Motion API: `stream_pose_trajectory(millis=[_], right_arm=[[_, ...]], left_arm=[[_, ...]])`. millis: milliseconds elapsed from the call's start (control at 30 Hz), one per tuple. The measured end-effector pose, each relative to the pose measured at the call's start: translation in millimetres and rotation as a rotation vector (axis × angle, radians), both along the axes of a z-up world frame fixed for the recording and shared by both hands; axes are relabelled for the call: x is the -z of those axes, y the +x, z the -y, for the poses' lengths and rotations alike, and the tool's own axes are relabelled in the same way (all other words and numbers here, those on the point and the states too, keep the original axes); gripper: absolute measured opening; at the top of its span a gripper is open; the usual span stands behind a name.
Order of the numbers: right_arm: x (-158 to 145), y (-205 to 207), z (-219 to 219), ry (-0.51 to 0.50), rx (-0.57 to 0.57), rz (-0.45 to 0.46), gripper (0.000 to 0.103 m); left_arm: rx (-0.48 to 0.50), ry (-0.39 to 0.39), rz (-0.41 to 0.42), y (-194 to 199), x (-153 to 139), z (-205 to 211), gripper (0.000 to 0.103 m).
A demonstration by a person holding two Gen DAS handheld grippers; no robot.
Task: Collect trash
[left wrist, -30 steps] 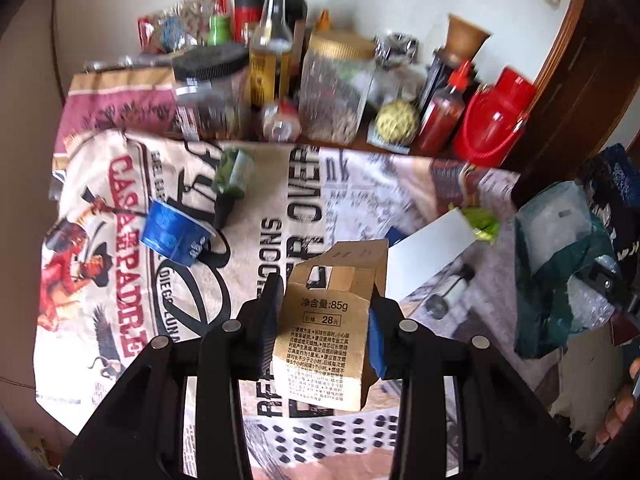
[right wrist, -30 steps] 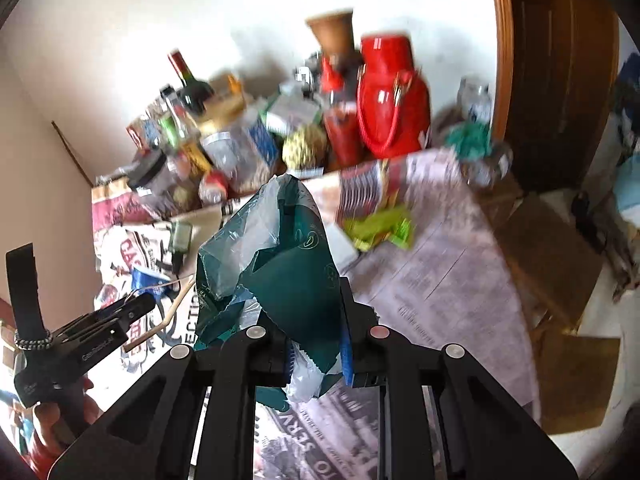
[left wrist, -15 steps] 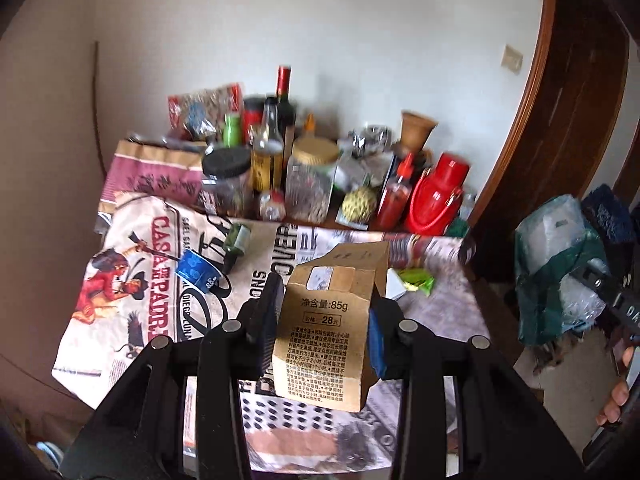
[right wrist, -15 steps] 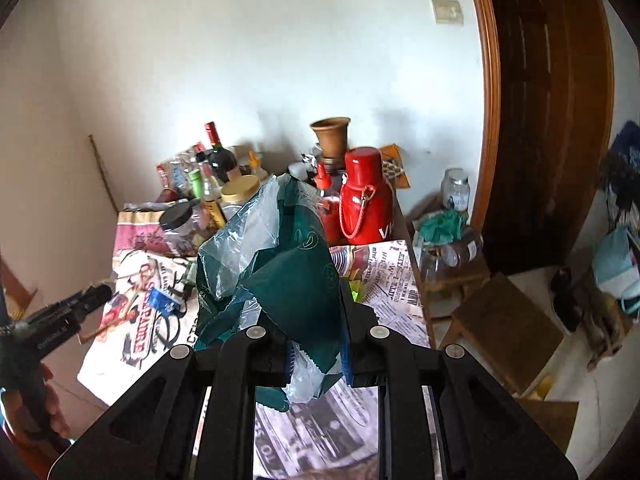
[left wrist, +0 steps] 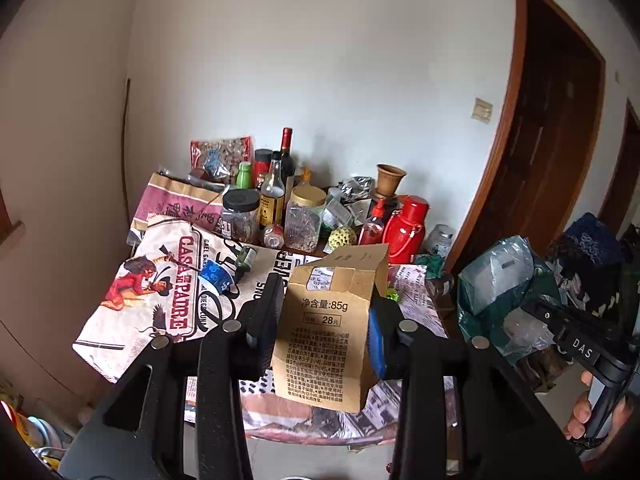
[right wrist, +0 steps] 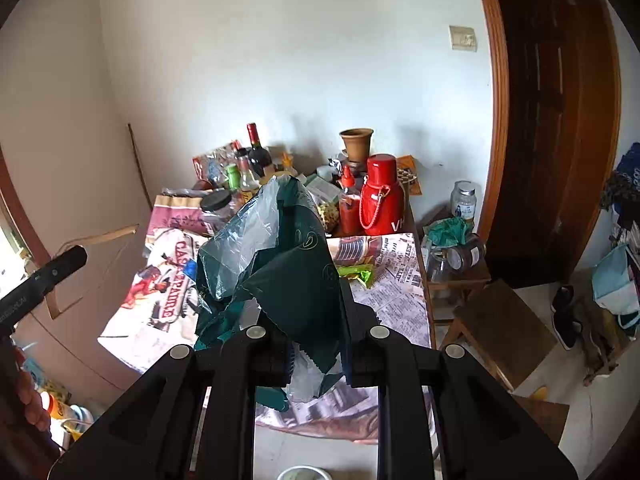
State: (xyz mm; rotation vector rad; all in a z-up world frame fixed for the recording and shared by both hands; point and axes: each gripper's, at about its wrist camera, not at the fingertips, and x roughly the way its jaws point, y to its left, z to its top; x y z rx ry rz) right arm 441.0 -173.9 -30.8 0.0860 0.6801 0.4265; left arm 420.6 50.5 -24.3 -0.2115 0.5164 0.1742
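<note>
Carry step: my left gripper pinches kraft box, right gripper pinches green bag, both off table. Next: find bin, box into bag.

A: I'm looking at plain pale walls meeting in a corner, with daylight washing over them.

B: Same on my feed. A dark wooden door in a brown frame is standing on the right, a switch plate sitting on the wall just beside it.

A: A low wooden stool is sitting on the light floor near the table, which is wearing a printed cloth.
</note>
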Motion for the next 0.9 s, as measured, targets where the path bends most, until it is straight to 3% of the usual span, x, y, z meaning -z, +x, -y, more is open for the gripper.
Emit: stream_pose_trajectory(millis=[233, 567, 900], right_arm=[[-17.2, -68.9, -20.7, 0.003, 0.051, 0.056, 0.016], [-11.7, -174.2, -58.5, 0.002, 0.09, 0.02, 0.016], [18.0, -237.9, -71.8, -0.033, 0.116, -0.117, 0.016]], left_arm=[[0.084, 0.015, 0.046, -65.5, -11.2, -15.9, 0.037], [0.166, 0.031, 0.01, -179.8, 0.9, -46.6, 0.037], [0.217, -0.01, -0.087, -241.0, 34.9, -60.0, 0.037]])
